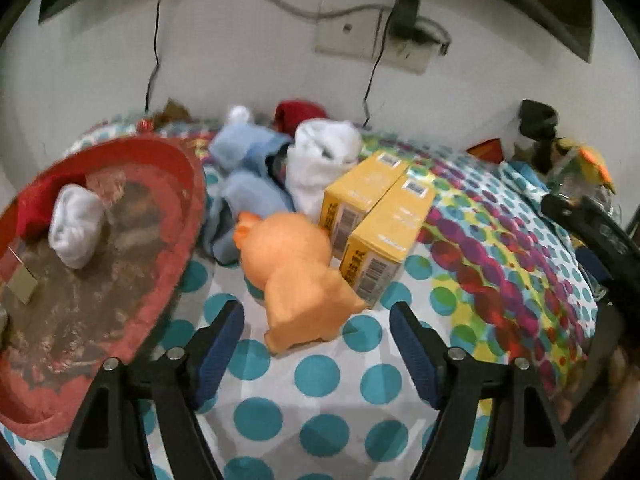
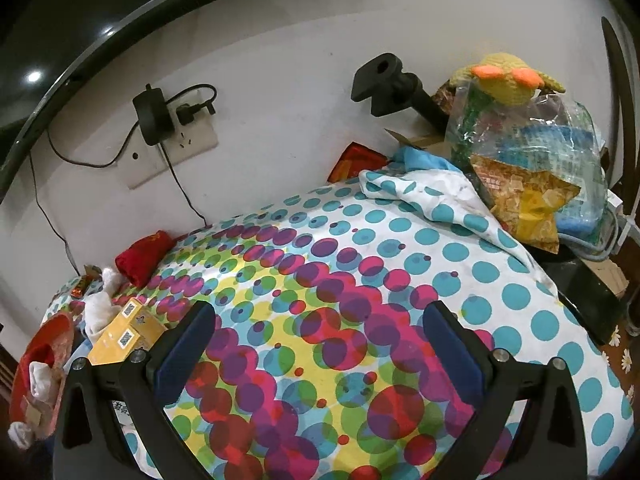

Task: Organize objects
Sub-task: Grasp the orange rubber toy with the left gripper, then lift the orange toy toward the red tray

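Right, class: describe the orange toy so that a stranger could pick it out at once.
Start at the red tray on the dotted cloth. Just right of it, touching two yellow boxes, sits the orange toy. It alone is smooth, rounded and orange; its neighbours are soft socks and square-edged cartons.

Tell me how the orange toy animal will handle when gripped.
The orange toy animal looks smooth and rounded, so probably light and squashy, perhaps slippery. Already lying on its side against the yellow boxes, it may roll if nudged.
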A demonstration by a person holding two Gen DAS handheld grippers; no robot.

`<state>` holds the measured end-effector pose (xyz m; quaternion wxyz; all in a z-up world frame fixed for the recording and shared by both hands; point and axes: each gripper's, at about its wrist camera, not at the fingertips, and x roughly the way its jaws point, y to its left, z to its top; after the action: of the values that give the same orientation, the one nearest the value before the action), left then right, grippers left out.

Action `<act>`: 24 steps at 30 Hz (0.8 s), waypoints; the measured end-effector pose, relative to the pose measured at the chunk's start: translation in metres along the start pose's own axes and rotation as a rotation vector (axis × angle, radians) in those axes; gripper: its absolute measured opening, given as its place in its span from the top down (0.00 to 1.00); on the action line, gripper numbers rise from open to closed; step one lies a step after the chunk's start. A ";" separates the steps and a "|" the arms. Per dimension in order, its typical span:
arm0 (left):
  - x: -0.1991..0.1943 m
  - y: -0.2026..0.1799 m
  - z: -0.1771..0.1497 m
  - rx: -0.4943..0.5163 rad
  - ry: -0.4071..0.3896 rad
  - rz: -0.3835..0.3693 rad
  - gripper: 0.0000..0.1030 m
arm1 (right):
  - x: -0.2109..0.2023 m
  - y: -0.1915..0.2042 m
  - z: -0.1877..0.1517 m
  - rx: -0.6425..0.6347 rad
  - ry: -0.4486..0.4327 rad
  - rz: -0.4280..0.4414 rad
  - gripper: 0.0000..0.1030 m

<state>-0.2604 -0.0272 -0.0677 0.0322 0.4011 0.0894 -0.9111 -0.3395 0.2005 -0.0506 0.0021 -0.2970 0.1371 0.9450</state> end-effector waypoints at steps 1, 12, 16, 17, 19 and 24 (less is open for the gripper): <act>0.004 0.000 0.002 -0.005 0.008 -0.001 0.29 | -0.001 0.000 0.000 0.001 -0.005 0.002 0.00; -0.005 -0.008 -0.004 0.079 0.044 -0.004 0.60 | -0.001 0.005 0.000 -0.011 -0.009 0.002 0.00; -0.023 -0.023 -0.013 0.134 0.038 -0.020 0.61 | 0.000 0.005 0.000 -0.010 -0.008 0.004 0.00; -0.027 -0.025 -0.014 0.148 0.034 -0.019 0.61 | 0.000 0.005 0.000 -0.009 -0.008 0.002 0.00; -0.036 -0.031 -0.017 0.171 0.021 -0.022 0.61 | 0.000 0.004 0.000 -0.006 -0.006 0.000 0.00; -0.063 -0.041 -0.021 0.209 -0.034 -0.026 0.61 | 0.001 0.004 -0.001 -0.007 -0.004 -0.002 0.00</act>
<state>-0.2079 0.0166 -0.0288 -0.0200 0.3856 -0.0015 -0.9225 -0.3402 0.1967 -0.0507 0.0024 -0.2954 0.1332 0.9460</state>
